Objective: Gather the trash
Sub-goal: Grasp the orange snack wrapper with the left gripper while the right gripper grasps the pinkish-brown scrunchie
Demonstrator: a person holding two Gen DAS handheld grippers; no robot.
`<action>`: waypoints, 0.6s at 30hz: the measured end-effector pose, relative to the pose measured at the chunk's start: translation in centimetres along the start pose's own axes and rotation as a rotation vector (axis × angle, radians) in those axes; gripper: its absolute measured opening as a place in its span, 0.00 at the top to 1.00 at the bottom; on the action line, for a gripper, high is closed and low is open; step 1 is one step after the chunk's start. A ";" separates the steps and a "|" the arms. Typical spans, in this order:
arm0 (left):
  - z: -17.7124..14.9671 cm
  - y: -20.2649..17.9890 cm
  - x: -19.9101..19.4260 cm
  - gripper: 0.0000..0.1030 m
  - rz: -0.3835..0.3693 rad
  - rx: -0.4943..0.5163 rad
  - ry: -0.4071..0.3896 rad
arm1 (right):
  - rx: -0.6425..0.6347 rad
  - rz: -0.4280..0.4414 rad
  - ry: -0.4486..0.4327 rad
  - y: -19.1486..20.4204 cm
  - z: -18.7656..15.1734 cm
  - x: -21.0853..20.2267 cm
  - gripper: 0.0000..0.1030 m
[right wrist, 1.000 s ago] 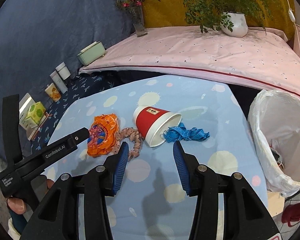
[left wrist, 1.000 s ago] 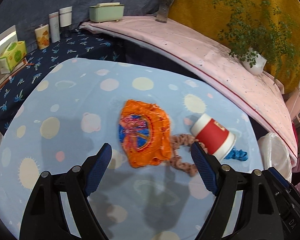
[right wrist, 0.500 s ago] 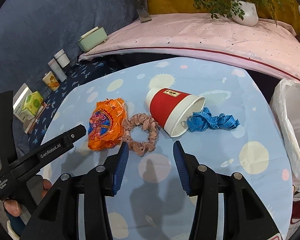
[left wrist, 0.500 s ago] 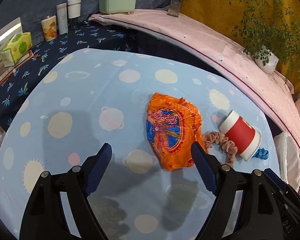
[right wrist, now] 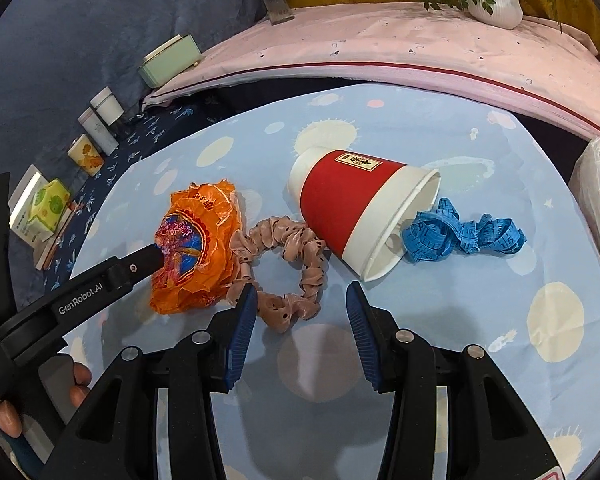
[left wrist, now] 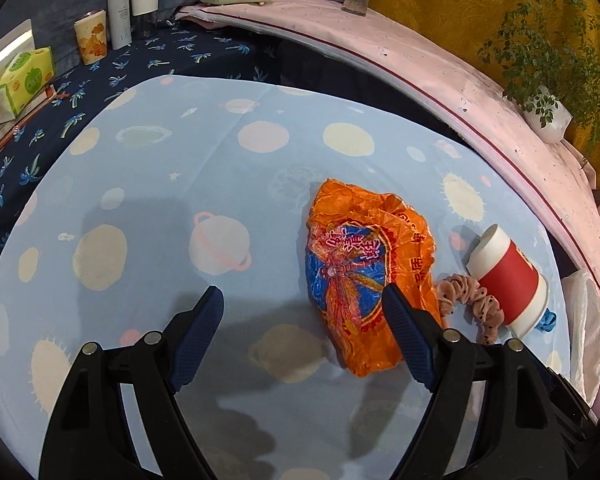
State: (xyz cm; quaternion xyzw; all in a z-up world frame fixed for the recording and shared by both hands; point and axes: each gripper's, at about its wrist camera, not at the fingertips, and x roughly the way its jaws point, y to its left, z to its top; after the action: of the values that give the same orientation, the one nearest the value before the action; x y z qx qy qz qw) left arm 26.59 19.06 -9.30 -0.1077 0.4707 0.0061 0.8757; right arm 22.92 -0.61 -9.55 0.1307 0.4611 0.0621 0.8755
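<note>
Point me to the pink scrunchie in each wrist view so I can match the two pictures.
Left wrist view: the pink scrunchie sits at lower right, partly behind the right finger of the left tongs.
Right wrist view: it lies at centre, just ahead of the open right tongs, its near loop by their left finger.
Shared landmark: the red paper cup on its side, touching the scrunchie, with the orange wrapper on the other side.
</note>
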 end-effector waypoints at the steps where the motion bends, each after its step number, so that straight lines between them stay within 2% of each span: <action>1: 0.1 0.0 0.2 0.25 -0.004 -0.001 0.004 | 0.001 -0.001 0.001 0.0 0.1 0.2 0.56; 3: 0.2 -0.1 0.8 0.26 -0.006 -0.003 0.013 | 0.002 -0.005 0.005 0.1 0.3 0.7 0.57; 5: 0.3 -0.3 1.4 0.32 -0.014 -0.002 0.025 | 0.003 -0.006 0.011 0.0 0.4 1.2 0.59; 11: -0.2 -1.5 1.8 0.47 -0.014 0.035 0.022 | -0.005 -0.023 0.001 -0.1 0.0 1.6 0.74; 13: -0.3 -1.9 1.8 0.60 -0.014 0.048 0.017 | -0.011 -0.038 -0.005 -0.2 -0.2 1.6 0.82; 14: -0.4 -2.1 1.7 0.63 -0.014 0.055 0.016 | -0.010 -0.036 -0.006 -0.4 -0.2 1.6 0.85; 18: -0.8 -2.5 1.6 0.83 0.002 0.060 0.012 | 0.006 -0.015 -0.006 -1.0 -0.8 1.1 0.90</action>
State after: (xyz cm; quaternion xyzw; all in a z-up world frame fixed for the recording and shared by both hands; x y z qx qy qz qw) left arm 27.12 16.28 -10.57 -0.0812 0.4760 -0.0078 0.8757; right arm 22.87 -1.18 -11.18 0.1301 0.4596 0.0539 0.8769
